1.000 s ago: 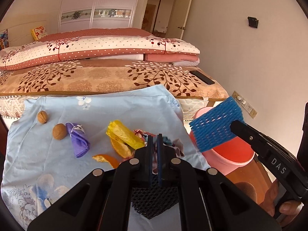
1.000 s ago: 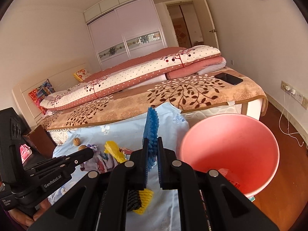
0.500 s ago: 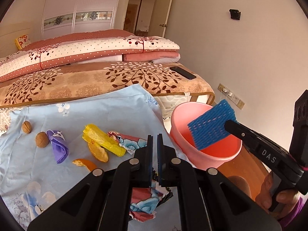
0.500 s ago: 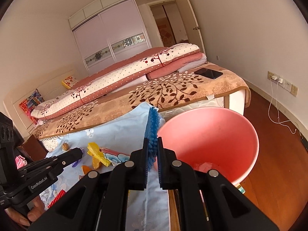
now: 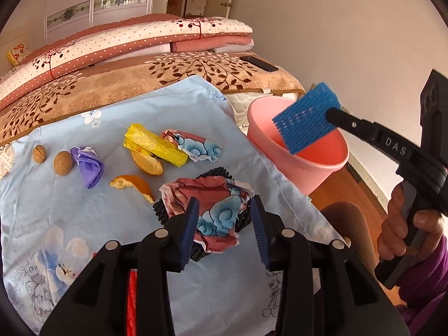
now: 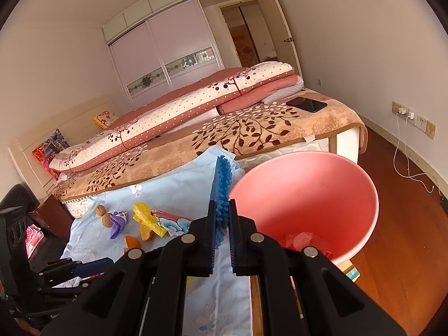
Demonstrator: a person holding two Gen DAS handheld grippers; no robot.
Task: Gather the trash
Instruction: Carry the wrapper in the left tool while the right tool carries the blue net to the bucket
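My left gripper [image 5: 224,225] points down at the light blue cloth [image 5: 84,224] and its jaws are opening. A crumpled red and blue wrapper [image 5: 215,210] lies between them on a black foam net [image 5: 218,173]; the pads do not press on it. My right gripper [image 6: 222,219] is shut on a blue foam net [image 6: 222,184], which stands edge-on above its jaws. In the left wrist view the blue foam net [image 5: 305,117] hangs over the mouth of the pink bucket [image 5: 280,151]. The pink bucket [image 6: 364,193] holds some red trash at its bottom.
On the cloth lie a yellow wrapper [image 5: 154,145], orange peels [image 5: 147,165], a purple wrapper [image 5: 88,168], two walnuts [image 5: 63,162] and another red and blue wrapper [image 5: 196,148]. Behind is a bed with a phone [image 6: 306,104]. A charger cable [image 6: 403,151] trails onto the wooden floor.
The left jaws, shut in both earlier frames, now stand apart around the crumpled wrapper, and the gripper has tipped down toward the cloth. The right gripper carried the blue net over the bucket.
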